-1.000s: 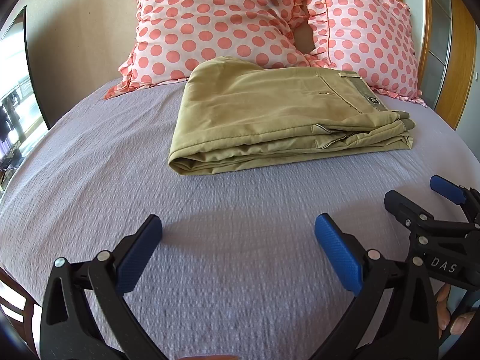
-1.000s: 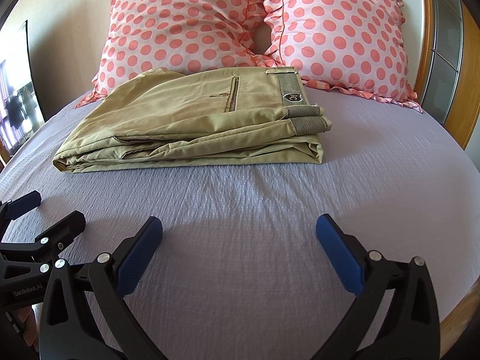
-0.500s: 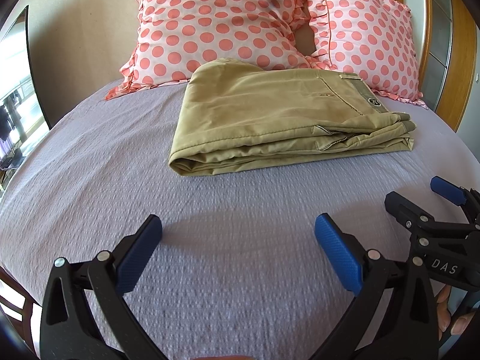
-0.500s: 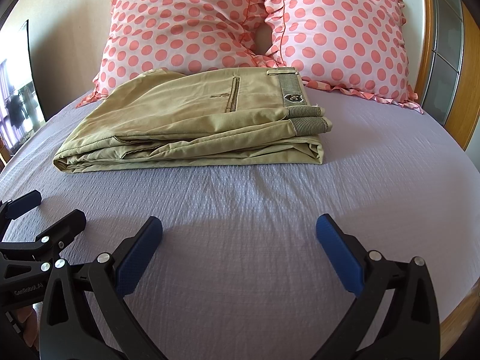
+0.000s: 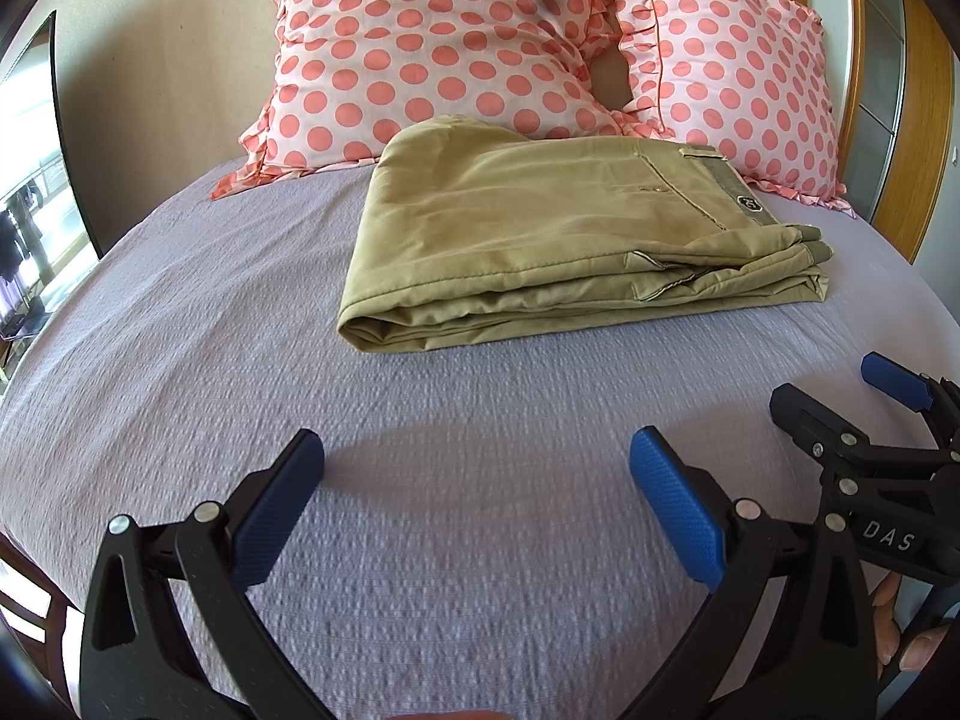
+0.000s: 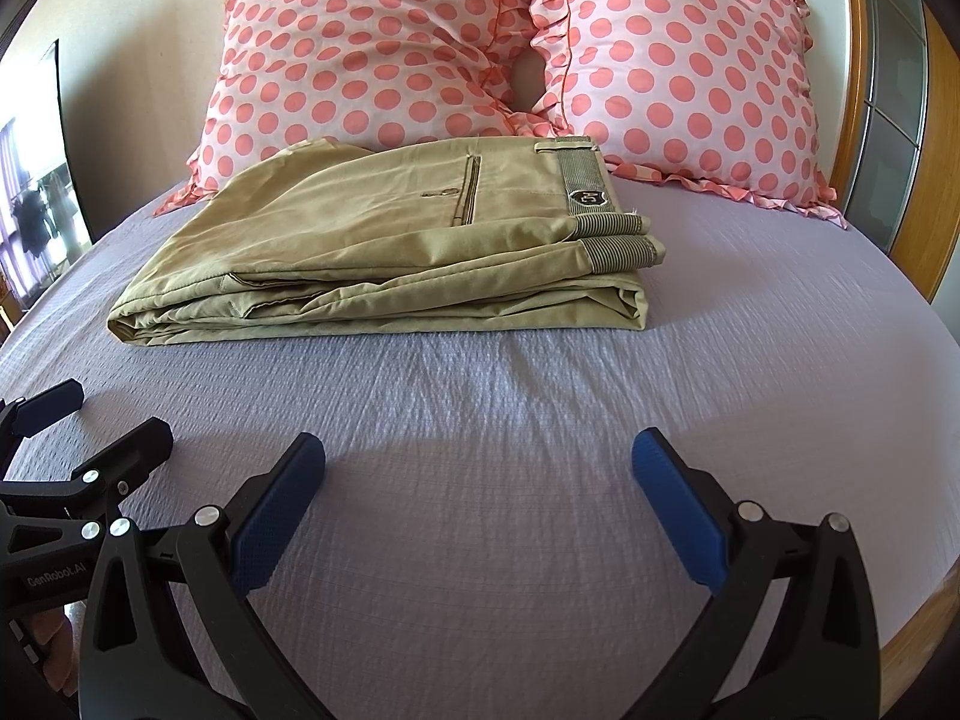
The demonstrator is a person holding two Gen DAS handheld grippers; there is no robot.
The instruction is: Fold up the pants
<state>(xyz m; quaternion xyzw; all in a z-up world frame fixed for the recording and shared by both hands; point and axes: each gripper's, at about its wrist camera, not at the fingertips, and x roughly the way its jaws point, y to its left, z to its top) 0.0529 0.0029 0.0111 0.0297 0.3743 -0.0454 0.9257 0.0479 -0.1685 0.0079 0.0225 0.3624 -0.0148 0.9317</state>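
Observation:
Khaki pants [image 5: 558,240] lie folded in a flat rectangular stack on the lilac bedspread [image 5: 180,372], waistband and label to the right; they also show in the right wrist view [image 6: 384,258]. My left gripper [image 5: 477,462] is open and empty, hovering over the bedspread well short of the pants. My right gripper [image 6: 477,462] is open and empty too, also short of the pants. The right gripper shows at the right edge of the left wrist view [image 5: 840,402], and the left gripper at the left edge of the right wrist view [image 6: 96,420].
Two pink polka-dot pillows [image 5: 432,42] [image 6: 678,72] lean against the headboard just behind the pants. A wooden bed frame [image 6: 942,252] runs along the right side. A dark screen or mirror [image 5: 36,180] stands at the left.
Both grippers have drifted very slightly; the pants sit a touch lower in the left wrist view. Nothing was gripped or let go.

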